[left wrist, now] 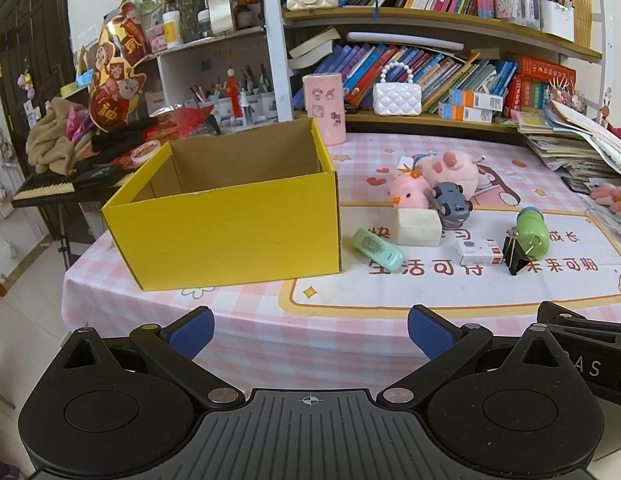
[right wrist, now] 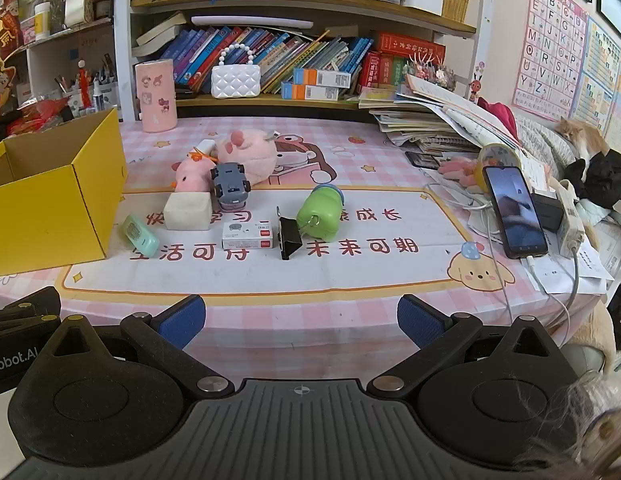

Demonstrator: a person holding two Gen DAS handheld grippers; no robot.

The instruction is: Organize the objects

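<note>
Pink chick [left wrist: 409, 191] half behind grey car [left wrist: 451, 201]

Left gripper [left wrist: 310, 332] and right gripper [right wrist: 300, 322] look alike: matte black housings with two round discs, triangular cut-outs above them, and a ribbed grey centre plate marked with a small white crosshair. Black linkage arms carry silver rivets and one yellow cap. The fingers [left wrist: 194, 330] wear blue textured pads. White lettering runs along a side.
</note>
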